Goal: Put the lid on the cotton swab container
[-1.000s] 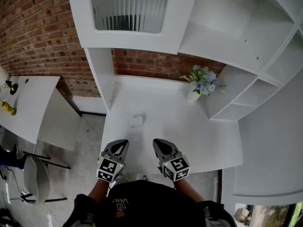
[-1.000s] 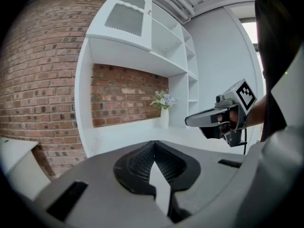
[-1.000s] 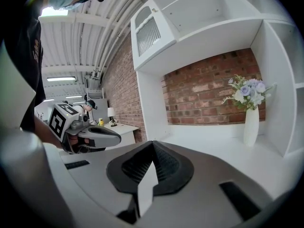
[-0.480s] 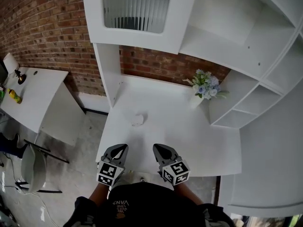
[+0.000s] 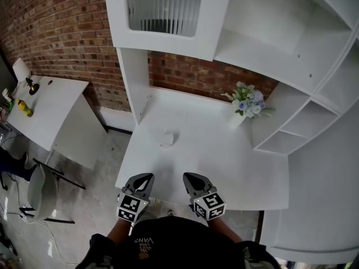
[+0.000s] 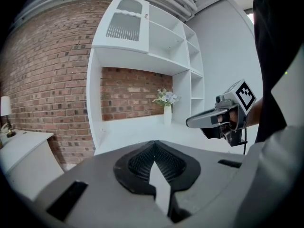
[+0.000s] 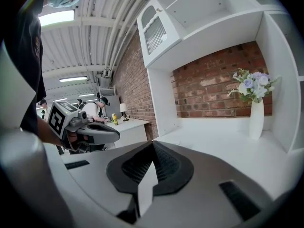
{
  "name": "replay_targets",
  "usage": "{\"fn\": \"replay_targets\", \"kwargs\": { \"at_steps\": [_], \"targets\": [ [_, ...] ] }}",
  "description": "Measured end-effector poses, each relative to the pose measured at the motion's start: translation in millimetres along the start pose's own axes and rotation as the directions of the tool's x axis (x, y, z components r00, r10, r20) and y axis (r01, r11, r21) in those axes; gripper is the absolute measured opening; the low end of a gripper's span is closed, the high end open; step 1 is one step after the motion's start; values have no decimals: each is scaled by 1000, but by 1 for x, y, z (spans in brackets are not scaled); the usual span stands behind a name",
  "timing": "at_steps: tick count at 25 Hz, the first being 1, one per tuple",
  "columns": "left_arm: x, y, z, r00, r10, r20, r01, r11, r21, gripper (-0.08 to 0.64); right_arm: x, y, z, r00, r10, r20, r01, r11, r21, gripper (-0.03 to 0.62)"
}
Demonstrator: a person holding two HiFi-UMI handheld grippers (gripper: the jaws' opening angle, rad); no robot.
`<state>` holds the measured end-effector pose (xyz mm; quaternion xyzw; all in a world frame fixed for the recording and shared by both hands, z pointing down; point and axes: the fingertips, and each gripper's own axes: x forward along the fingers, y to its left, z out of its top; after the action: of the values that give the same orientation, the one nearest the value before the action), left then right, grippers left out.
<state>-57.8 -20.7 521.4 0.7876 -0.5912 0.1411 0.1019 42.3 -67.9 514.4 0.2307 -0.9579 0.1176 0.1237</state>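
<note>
Hovering at the near edge of the white desk [image 5: 224, 161], the left gripper [image 5: 145, 178] and right gripper [image 5: 189, 178] both have jaws pressed together, empty. The cotton swab container [image 5: 166, 139] sits at their twelve o'clock, well apart.

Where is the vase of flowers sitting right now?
In the head view, the vase of flowers stands at the far right of the white desk, near the brick wall and beside the open shelves.
</note>
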Motion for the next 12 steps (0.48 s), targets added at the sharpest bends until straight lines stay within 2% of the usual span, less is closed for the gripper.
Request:
{"fn": "replay_targets", "kwargs": {
  "at_steps": [12],
  "targets": [
    [-3, -5, -4, 1000, 9, -8, -8, 1000, 5, 6, 2, 2, -4, 1000, 14, -8, -14, 1000, -15, -2]
  ]
}}
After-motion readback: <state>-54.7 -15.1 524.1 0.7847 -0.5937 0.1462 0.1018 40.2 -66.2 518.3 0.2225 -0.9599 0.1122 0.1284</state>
